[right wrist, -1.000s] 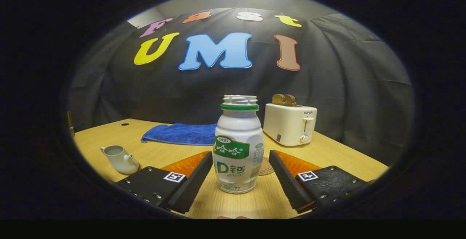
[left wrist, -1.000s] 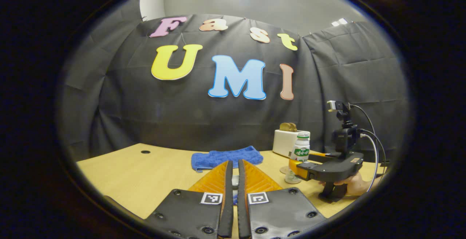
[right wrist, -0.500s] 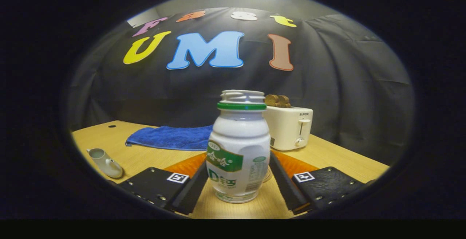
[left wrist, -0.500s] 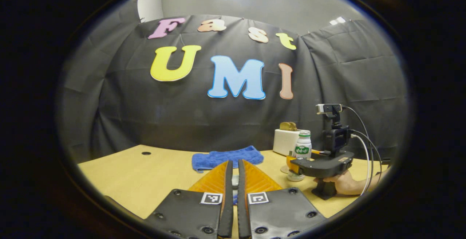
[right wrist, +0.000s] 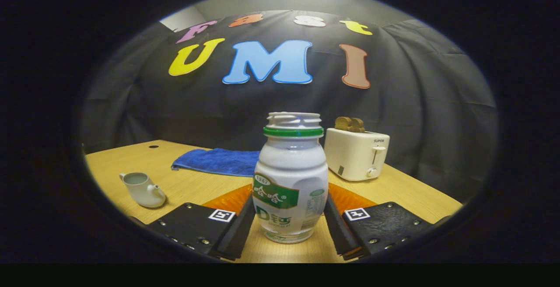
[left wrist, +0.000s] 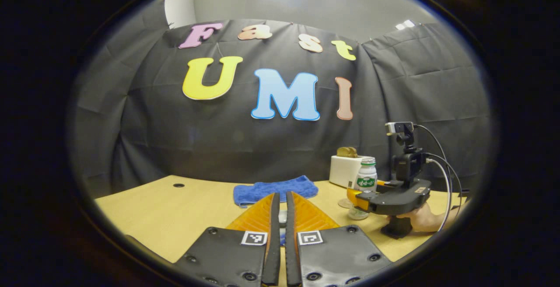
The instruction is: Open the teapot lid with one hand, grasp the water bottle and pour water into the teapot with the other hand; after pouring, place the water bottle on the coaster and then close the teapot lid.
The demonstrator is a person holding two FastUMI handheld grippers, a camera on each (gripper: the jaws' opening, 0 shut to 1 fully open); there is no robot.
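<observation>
Desk (right wrist: 407, 186) | right gripper (right wrist: 291, 230) clamps water bottle (right wrist: 291, 186); left gripper (left wrist: 280, 217) together, contents unclear | open teapot (right wrist: 142, 189) at 9 o'clock; likely grasp step; lift upright

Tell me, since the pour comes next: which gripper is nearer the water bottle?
Right. The right gripper has the water bottle between its fingers; the left gripper is farther off, across the table.

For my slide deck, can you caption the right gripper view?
Right gripper closes on the water bottle, open teapot at left.
</observation>
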